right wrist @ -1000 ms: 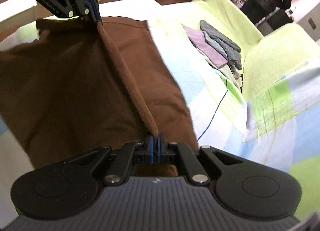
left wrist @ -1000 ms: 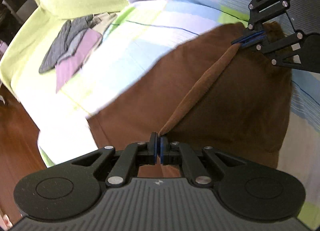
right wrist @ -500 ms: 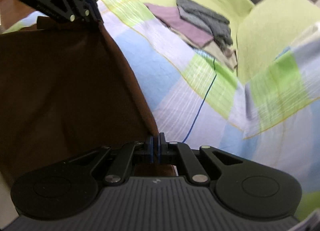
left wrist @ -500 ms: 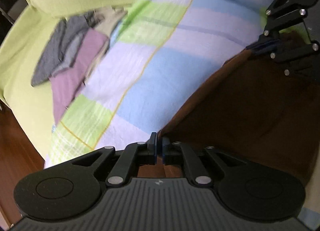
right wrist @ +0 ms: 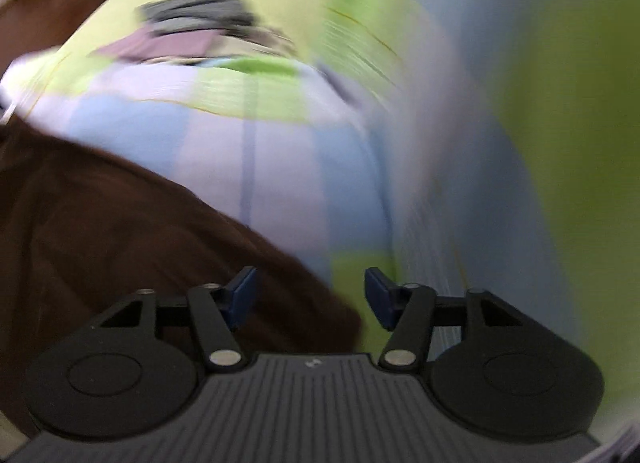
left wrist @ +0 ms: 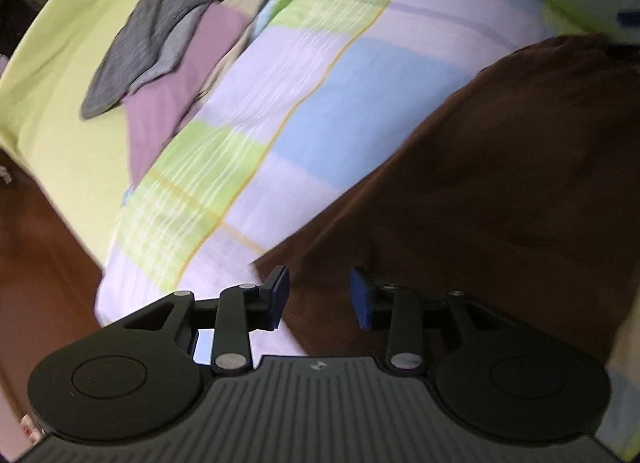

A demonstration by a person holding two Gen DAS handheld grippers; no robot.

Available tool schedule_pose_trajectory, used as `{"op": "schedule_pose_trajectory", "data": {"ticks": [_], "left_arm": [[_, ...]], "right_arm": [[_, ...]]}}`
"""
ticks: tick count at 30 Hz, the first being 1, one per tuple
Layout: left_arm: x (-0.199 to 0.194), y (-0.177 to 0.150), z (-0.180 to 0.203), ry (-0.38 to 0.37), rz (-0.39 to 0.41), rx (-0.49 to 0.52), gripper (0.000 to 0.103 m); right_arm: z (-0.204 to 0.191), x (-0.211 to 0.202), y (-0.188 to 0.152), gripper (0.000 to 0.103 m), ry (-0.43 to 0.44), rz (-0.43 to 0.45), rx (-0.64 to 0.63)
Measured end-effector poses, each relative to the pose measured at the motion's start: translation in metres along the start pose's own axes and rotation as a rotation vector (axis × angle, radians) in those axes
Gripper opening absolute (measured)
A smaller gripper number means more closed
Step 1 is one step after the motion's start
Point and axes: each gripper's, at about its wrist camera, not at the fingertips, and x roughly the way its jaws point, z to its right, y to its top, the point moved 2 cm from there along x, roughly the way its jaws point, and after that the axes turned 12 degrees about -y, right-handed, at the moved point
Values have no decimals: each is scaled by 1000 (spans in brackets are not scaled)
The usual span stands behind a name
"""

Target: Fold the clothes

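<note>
A dark brown garment [left wrist: 500,183] lies spread on the checked bedspread [left wrist: 280,103], filling the right half of the left wrist view. My left gripper [left wrist: 320,297] is open just above the garment's near left corner, with nothing between its blue pads. In the blurred right wrist view the same brown garment [right wrist: 120,231] covers the lower left. My right gripper [right wrist: 310,297] is open over the garment's near right corner, holding nothing. Neither gripper shows clearly in the other's view.
A pile of grey and mauve clothes [left wrist: 160,63] lies at the far left of the bed on a lime-green sheet [left wrist: 60,95]. Red-brown wooden floor [left wrist: 36,263] runs along the bed's left edge. The right wrist view is smeared by motion.
Both grippers held the brown garment's raised edge, carried it across and laid it down. Now both have opened and let go, and the right gripper is swinging away.
</note>
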Motion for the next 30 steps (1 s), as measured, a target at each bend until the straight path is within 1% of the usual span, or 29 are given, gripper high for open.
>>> {"op": "schedule_pose_trajectory", "data": {"ticks": [2,3,5,6,7,8,10,12,15,16,17,18,19,20,21,22,24,26,27,28,30], "left_arm": [[1,2,8,-20,11,16,42],[2,3,12,-26,15,22,42],[8,5,15,-23,17,20,42],[9,4,16,-23,17,19,42],[9,0,16,-27,18,16,42],[9,-4,16,-31,18,14,42],[8,-12,15,-38,19,9,42],[7,-20,14,-46,21,4,42],[6,-32,14,-57,22,-3,42],[6,-36,13,-60,23,-5,42],[5,-39,13,-63,23,-7,42],[2,-44,13,-64,23,-9,42],[-6,-54,12,-63,23,-16,42],[-11,-62,10,-57,20,-24,43],[-17,-69,8,-51,18,-33,43],[-22,-77,5,-43,18,-44,43],[-31,-91,0,-28,23,-52,45],[-40,-103,-4,-5,37,-40,45],[-43,-106,-6,7,42,-31,45],[-44,-106,-9,9,45,-15,45],[-39,-94,-16,-40,43,49,45]], "right_arm": [[10,4,-7,48,11,-12,57],[12,5,-8,48,20,-13,65],[11,16,-12,48,22,-44,65],[10,22,-14,47,25,-60,69],[10,27,-15,38,34,-66,79],[9,31,-17,17,47,-63,85],[7,34,-17,8,42,-28,63],[5,30,-15,6,12,10,41],[-1,22,-10,6,-66,104,35],[-2,22,-11,6,-78,95,34],[-6,25,-13,9,-95,65,33],[-9,28,-15,17,-112,36,32],[-13,27,-16,22,-145,18,31],[-18,16,-15,37,-208,33,38],[-22,1,-13,48,-263,69,58],[-27,-14,-12,50,-297,101,90],[-39,-45,-13,52,-259,139,205],[-57,-65,-19,50,-183,152,270],[-84,-87,-30,44,-109,164,309],[-106,-101,-39,41,-79,159,308],[-150,-128,-58,39,-20,141,308]]}}
